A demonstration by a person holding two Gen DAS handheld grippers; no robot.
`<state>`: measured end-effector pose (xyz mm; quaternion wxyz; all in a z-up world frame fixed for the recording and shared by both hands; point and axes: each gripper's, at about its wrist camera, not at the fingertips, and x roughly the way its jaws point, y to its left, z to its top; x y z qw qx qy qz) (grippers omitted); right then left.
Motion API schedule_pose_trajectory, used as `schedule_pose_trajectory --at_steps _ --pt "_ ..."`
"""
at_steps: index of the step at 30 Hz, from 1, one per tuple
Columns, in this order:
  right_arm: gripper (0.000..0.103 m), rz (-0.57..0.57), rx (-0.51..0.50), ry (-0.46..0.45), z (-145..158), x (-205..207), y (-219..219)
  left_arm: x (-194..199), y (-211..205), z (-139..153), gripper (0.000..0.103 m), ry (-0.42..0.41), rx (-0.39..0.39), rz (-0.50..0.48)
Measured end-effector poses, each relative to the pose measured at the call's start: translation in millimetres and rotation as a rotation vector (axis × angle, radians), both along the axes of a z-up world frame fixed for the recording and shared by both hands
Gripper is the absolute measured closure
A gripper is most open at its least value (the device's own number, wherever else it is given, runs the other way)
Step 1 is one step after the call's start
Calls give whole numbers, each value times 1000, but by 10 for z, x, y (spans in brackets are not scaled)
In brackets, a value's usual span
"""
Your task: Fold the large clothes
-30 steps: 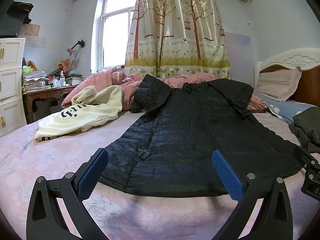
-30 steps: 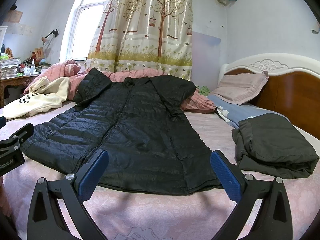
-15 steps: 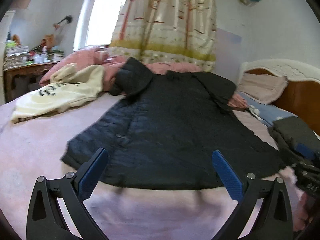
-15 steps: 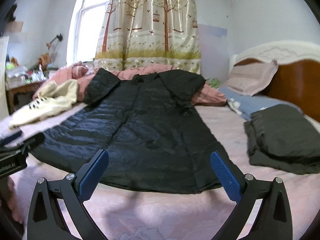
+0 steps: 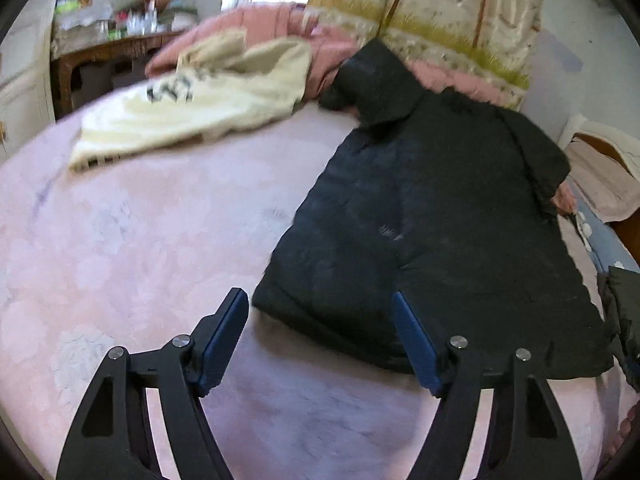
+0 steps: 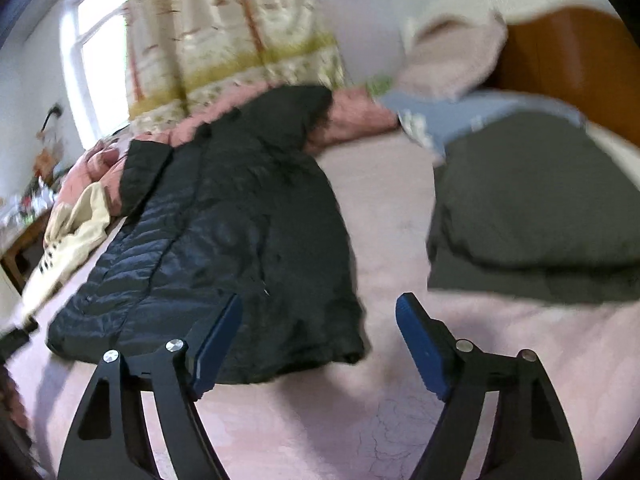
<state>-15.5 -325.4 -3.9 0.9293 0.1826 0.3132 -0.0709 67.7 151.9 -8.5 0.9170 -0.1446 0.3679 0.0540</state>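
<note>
A long black quilted coat [image 5: 432, 216] lies spread flat on the pink bed, its hem toward me and its collar toward the curtain. My left gripper [image 5: 320, 332] is open and empty, just above the hem's left corner. My right gripper [image 6: 320, 332] is open and empty, just above the coat's [image 6: 240, 240] right hem corner. Neither gripper touches the coat as far as I can see. Both views are blurred by motion.
A cream sweatshirt [image 5: 200, 100] lies at the left on the bed sheet [image 5: 120, 240]. A folded dark green garment [image 6: 536, 208] lies at the right, near a pillow and the wooden headboard [image 6: 568, 64]. A pink quilt [image 5: 280, 24] is bunched under the curtain.
Both grippers have tilted down and moved in toward the coat's hem. The left swung to the left corner, the right to the right corner. Both jaws stay open.
</note>
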Motion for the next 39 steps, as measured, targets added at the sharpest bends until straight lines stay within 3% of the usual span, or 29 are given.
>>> schedule_pose_trajectory --at_steps 3,4,6,9,10,11,12,13,14,17,24,29,34,39 --pt "27 -13 55 70 -210 128 -101 144 138 -249 31 75 -219 -34" --pt "28 -6 73 80 -248 167 -98 161 131 -306 31 94 -260 -26" --pt "28 2 105 106 -342 241 -107 165 60 -274 31 78 -217 -29" --pt "28 18 73 117 -373 321 -49 241 -126 -292 31 105 -110 -58" --pt "40 34 72 117 -381 351 -18 253 -179 -296 43 105 -68 -56" --pt "67 60 83 119 -393 378 4 247 -208 -285 63 91 -42 -59" --pt "75 86 93 132 -412 405 28 208 -227 -278 95 69 -48 -80" --pt "79 92 91 135 -417 417 44 171 -232 -272 98 54 -71 -103" --pt "91 88 83 125 -403 399 49 150 -253 -250 98 41 -58 -101" --pt "95 70 65 28 -233 227 73 -47 -296 -142 99 -16 -23 -111" --pt "96 64 -74 -52 156 -571 209 -841 -388 159 99 -56 23 -138" --pt "96 64 -119 -65 203 -1103 292 -1309 -443 306 99 -115 97 -157" --pt "96 52 -127 -106 358 -1441 300 -1482 -410 462 99 -132 102 -144" --pt "96 53 -169 -80 353 -1441 326 -1488 -448 386 99 -103 125 -147"
